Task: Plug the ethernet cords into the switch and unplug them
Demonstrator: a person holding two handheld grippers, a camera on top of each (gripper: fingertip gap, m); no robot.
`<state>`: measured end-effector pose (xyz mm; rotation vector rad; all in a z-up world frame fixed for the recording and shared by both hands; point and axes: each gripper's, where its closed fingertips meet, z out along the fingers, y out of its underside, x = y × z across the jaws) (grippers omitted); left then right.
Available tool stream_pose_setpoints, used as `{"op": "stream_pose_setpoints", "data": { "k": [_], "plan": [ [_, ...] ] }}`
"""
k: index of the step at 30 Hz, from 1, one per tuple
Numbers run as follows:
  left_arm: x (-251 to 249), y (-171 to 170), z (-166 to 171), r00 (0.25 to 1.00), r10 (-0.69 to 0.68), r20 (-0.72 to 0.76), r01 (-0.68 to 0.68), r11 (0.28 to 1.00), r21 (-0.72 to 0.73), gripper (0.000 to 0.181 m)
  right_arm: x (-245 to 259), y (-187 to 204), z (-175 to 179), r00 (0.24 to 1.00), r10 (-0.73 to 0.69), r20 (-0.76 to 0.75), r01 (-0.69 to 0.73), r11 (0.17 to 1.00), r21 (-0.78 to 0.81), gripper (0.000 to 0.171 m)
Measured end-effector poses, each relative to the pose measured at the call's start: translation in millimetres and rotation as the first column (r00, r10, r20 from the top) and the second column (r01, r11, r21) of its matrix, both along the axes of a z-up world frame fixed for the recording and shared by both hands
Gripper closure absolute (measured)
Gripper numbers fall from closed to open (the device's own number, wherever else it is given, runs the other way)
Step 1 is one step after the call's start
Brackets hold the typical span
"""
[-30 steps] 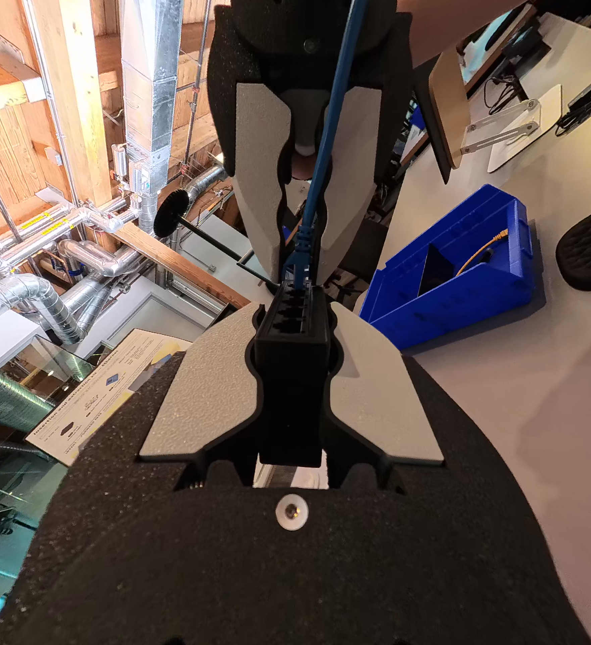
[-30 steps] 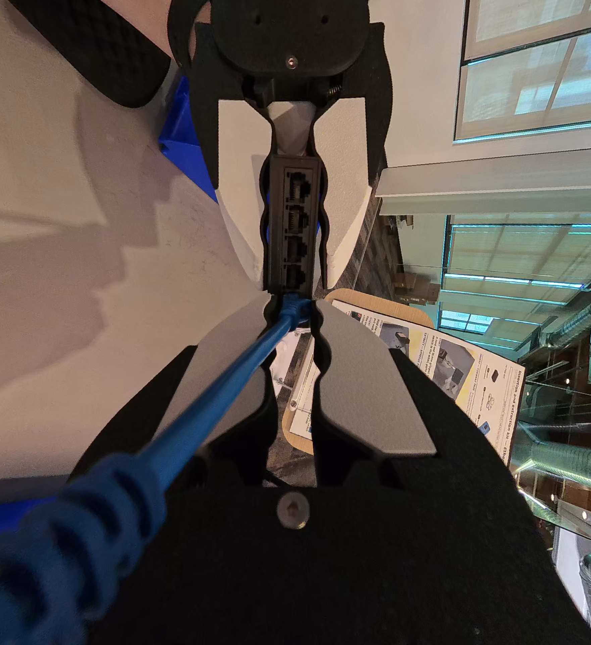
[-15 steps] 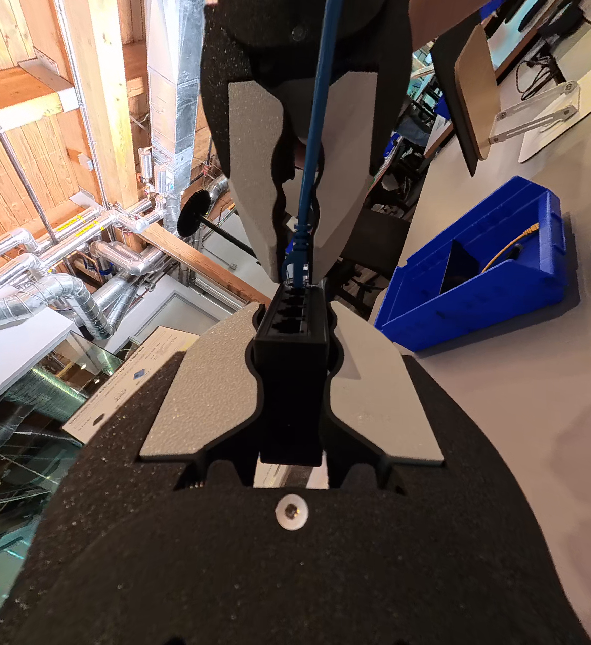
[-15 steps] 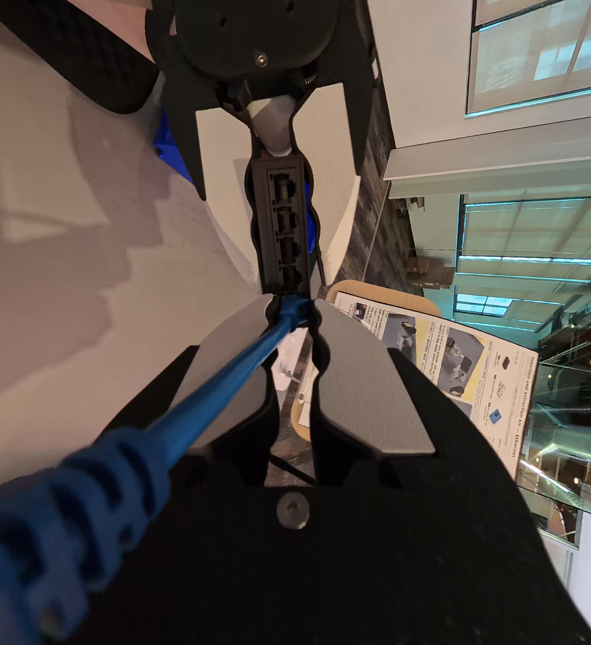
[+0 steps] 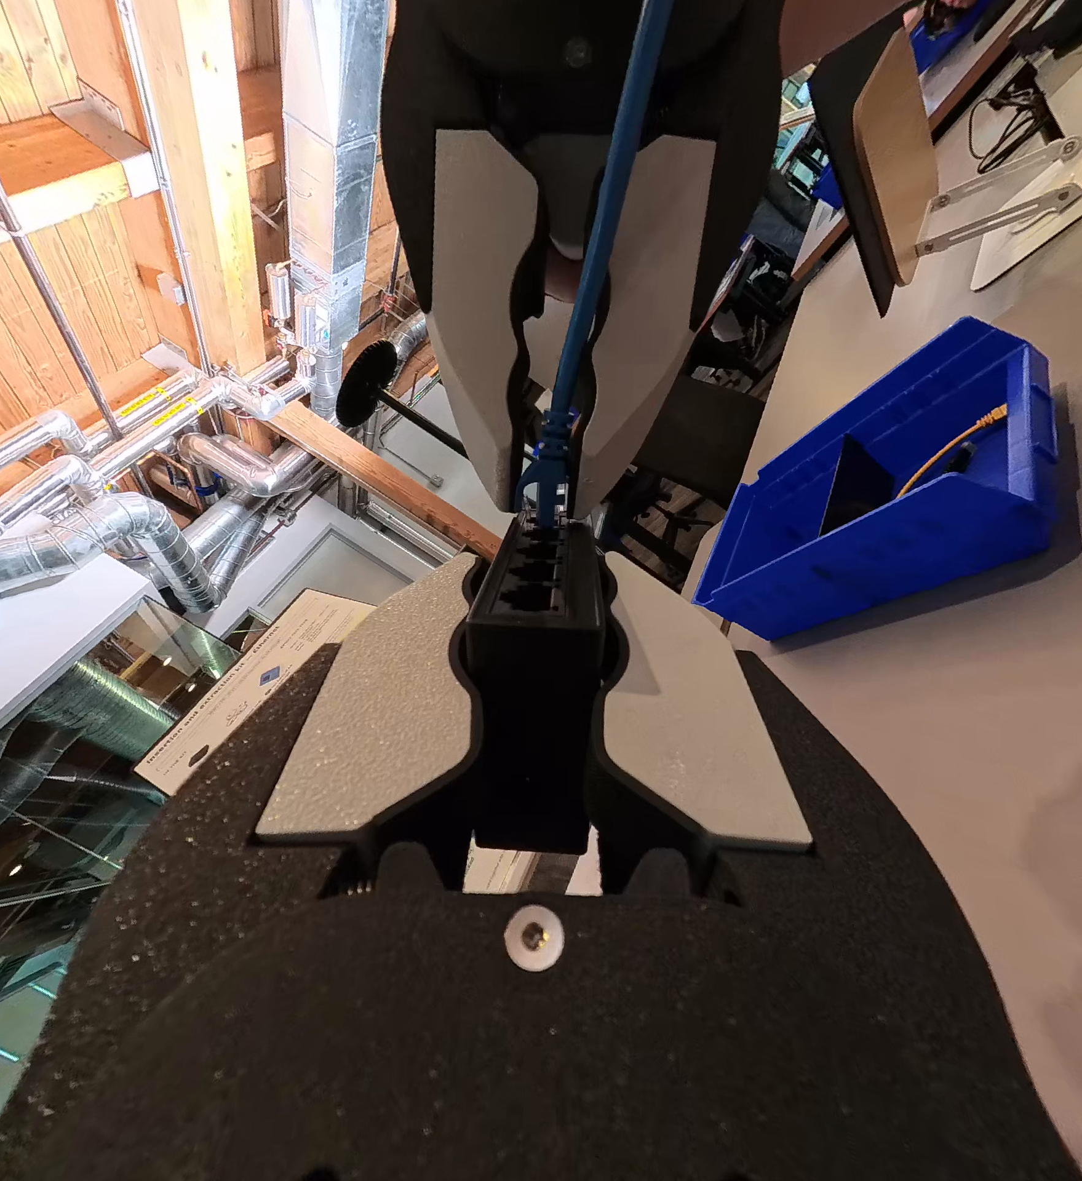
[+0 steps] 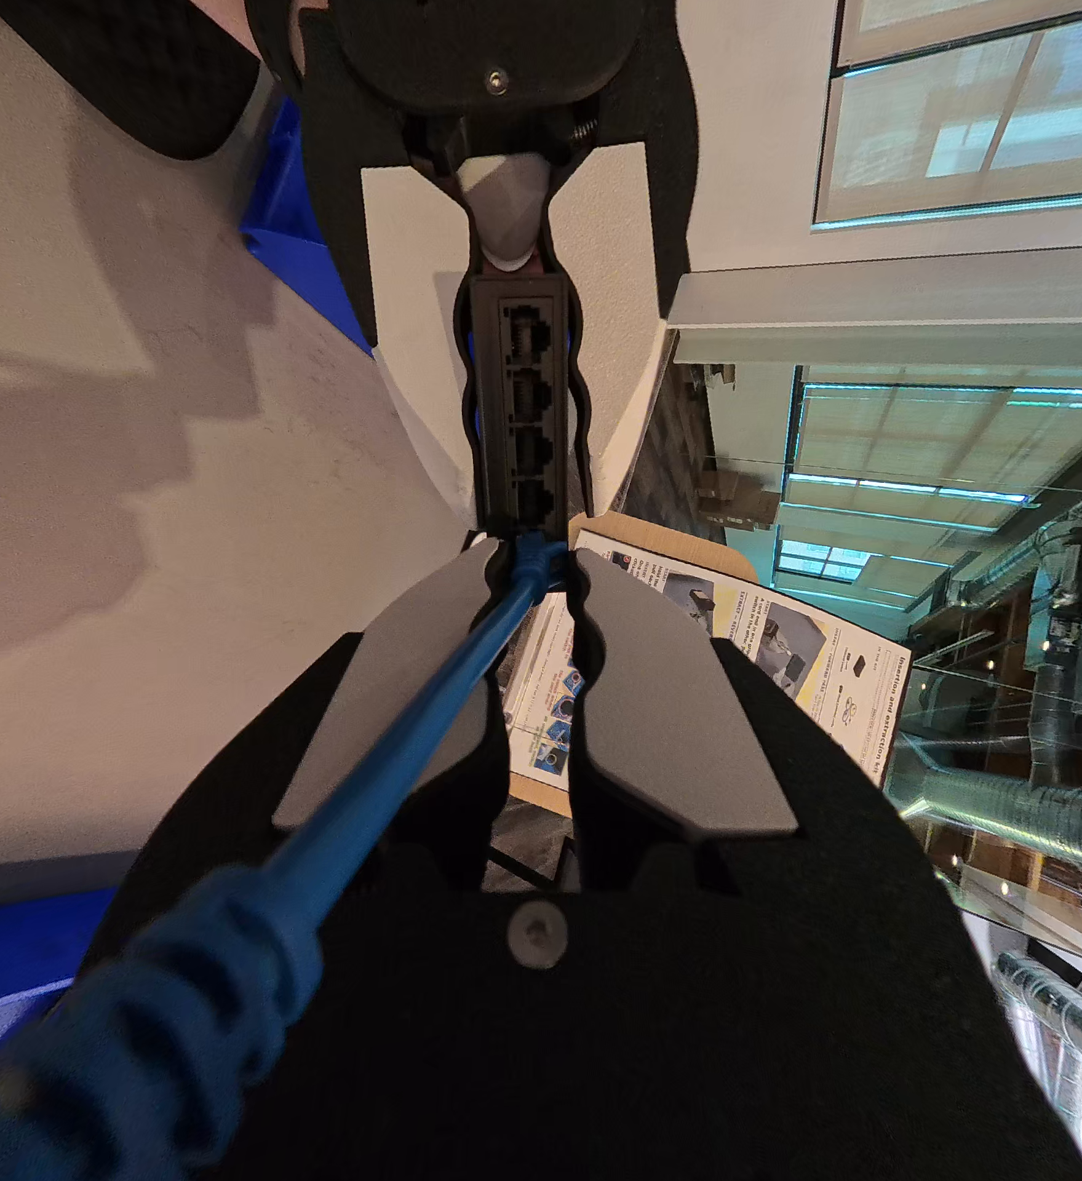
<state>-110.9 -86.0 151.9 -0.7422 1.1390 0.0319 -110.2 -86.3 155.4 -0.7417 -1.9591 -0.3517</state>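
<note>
The black switch is clamped end-on between the fingers of the left gripper, held up off the table, its port face turned away from that claw and straight toward the other one. In the right wrist view the same switch shows 4 ports stacked in a line running directly ahead of the right gripper; the long axis of that row continues the line of the claw's own fingers. The blue ethernet cord runs back over the right claw's left finger, and its plug sits right at the fingertips, meeting the end of the switch nearest them. From the left wrist view the plug stands nose-first at the far port, the one closest to the right claw. Whether it has clicked home I cannot tell; it looks at least partly entered.

The right claw is narrow, closed on the plug's boot at its very tips. The left is narrow too, gripping the switch body on both flanks. The 2 claws face each other nose to nose, almost touching.

My guess is that the next move, pushing in or drawing out, runs straight along the plug's axis, with the left claw bracing.

Off to the left gripper's right, a blue bin rests on the grey table, holding a yellow cord.
</note>
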Motion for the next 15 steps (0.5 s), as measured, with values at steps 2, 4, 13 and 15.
{"op": "stream_pose_setpoints", "data": {
  "k": [2,4,13,15],
  "plan": [
    [0.2,-0.7,0.1,1.0,-0.006,0.002,0.006,1.0,-0.007,0.149,-0.2,-0.7,0.7,1.0,0.007,-0.004,-0.007,1.0,0.002,0.157],
    [0.2,-1.1,0.3,1.0,-0.009,0.002,0.01,1.0,-0.01,0.149,-0.8,-1.7,1.7,1.0,0.016,-0.009,-0.016,1.0,0.01,0.157],
    [-0.7,2.0,0.3,1.0,0.0,0.008,0.0,1.0,-0.02,0.149,0.0,-2.9,4.4,0.999,0.042,-0.02,-0.041,0.998,0.038,0.158],
    [-0.2,2.0,-0.2,1.0,0.002,0.005,-0.002,1.0,-0.016,0.149,0.4,-2.8,3.4,0.999,0.037,-0.014,-0.037,0.999,0.018,0.157]
  ]
}}
